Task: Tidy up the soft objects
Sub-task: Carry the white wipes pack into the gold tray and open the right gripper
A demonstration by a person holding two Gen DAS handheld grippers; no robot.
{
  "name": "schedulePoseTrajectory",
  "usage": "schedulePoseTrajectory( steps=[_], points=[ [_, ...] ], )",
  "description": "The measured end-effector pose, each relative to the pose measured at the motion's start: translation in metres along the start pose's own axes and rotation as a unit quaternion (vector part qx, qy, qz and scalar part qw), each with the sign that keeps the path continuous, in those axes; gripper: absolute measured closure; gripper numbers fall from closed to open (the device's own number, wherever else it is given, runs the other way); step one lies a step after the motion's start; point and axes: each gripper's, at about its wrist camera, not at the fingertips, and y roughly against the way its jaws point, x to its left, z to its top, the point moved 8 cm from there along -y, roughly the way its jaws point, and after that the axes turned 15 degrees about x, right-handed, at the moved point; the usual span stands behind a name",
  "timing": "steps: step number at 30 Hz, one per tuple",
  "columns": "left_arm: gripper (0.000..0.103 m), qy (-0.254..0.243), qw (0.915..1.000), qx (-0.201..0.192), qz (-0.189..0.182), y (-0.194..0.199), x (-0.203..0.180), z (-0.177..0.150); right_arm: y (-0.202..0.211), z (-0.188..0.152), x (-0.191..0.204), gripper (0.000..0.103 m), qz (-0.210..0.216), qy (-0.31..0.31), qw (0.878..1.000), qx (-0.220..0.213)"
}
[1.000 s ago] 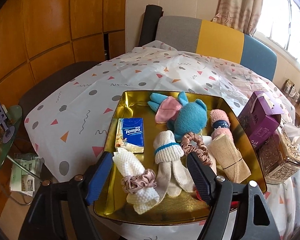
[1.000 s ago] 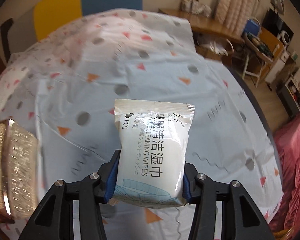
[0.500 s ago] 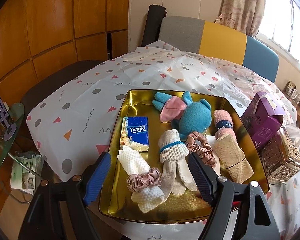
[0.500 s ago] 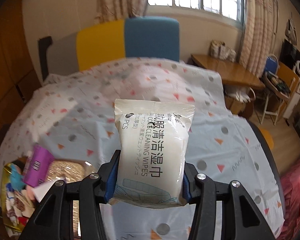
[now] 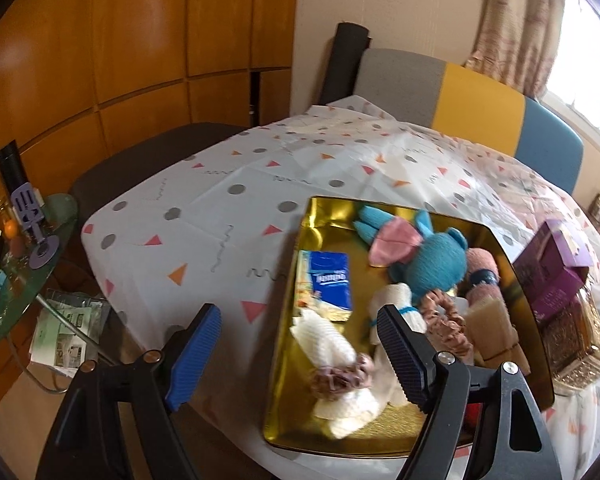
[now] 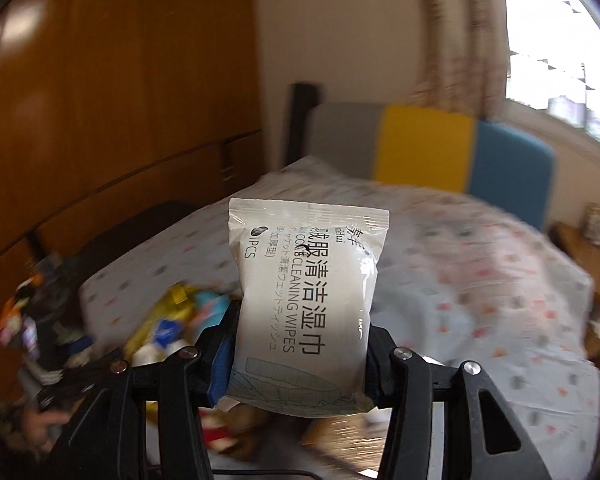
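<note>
R gripper (image 6: 300, 354): fingers clamped on both sides of white wipes pack (image 6: 306, 300), pack upright, printed side to camera, held up in air above tabletop; rest of that view badly blurred. L gripper (image 5: 296, 352): fingers apart, nothing btwn them, blue pads (image 5: 194, 354) hanging over near edge of tabletop (image 5: 204, 216) w/ dotted cloth. Just right of L fingers, gold tray (image 5: 312, 216) on cloth. In tray: blue tissue pack (image 5: 330, 280) at left; white knit cloth (image 5: 332, 348) w/ mauve scrunchie (image 5: 338, 378) round it at front; blue plush toy (image 5: 428, 264) w/ pink ear at back; rolled white sock (image 5: 398, 304), brown scrunchie (image 5: 446, 322), pink roll (image 5: 484, 270), tan cloth bundle (image 5: 496, 332) toward right. Beside tray's right rim: purple box (image 5: 552, 276), glittery gold box (image 5: 576, 344). Grey-yellow-blue chair back (image 5: 476, 100) beyond tabletop.
</note>
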Motion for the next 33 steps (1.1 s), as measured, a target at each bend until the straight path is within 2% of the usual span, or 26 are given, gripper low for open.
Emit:
schedulePoseTrajectory(
  steps=[5, 8, 10, 13, 15, 18, 21, 26, 28, 30, 33],
  points=[
    [0.021, 0.002, 1.0000, 0.002, 0.005, -0.002, 0.005, -0.002, -0.117, -0.033, 0.069, 0.052, 0.047, 0.039, 0.992, 0.115],
    [0.021, -0.001, 1.0000, 0.005, 0.002, -0.004, 0.003, -0.004, -0.170, -0.049, 0.083, 0.052, 0.027, 0.046, 0.986, 0.157],
    [0.021, -0.005, 1.0000, 0.005, 0.004, -0.004, 0.001, -0.004, -0.196, -0.060, 0.083, 0.052, 0.022, 0.038, 0.981, 0.188],
    [0.021, -0.004, 1.0000, 0.007, 0.001, -0.006, 0.000, -0.005, -0.223, -0.064, 0.073, 0.052, -0.006, 0.024, 0.977, 0.211],
    [0.020, -0.006, 1.0000, 0.008, 0.002, -0.007, -0.001, -0.005, -0.233, -0.062, 0.067, 0.052, -0.001, 0.001, 0.978, 0.209],
    [0.019, -0.004, 1.0000, 0.007, 0.001, -0.007, -0.003, -0.005, -0.238, -0.061, 0.069, 0.052, -0.020, 0.017, 0.978, 0.206],
    [0.017, -0.006, 1.0000, 0.004, 0.003, -0.005, -0.005, -0.006, -0.239, -0.062, 0.072, 0.051, -0.021, 0.012, 0.979, 0.203],
    [0.013, -0.004, 1.0000, 0.004, 0.005, -0.003, -0.006, -0.007, -0.216, -0.071, 0.068, 0.049, -0.032, 0.011, 0.982, 0.184],
    [0.011, -0.004, 0.9999, 0.002, 0.009, -0.001, -0.007, -0.007, -0.210, -0.071, 0.069, 0.045, -0.033, 0.011, 0.983, 0.180],
    [0.009, -0.002, 0.9999, -0.001, 0.010, 0.001, -0.007, -0.006, -0.200, -0.070, 0.069, 0.038, -0.032, 0.005, 0.987, 0.160],
    [0.005, -0.001, 0.9999, -0.009, 0.014, 0.006, -0.007, -0.006, -0.182, -0.067, 0.066, 0.032, -0.030, -0.007, 0.991, 0.131]
  ],
)
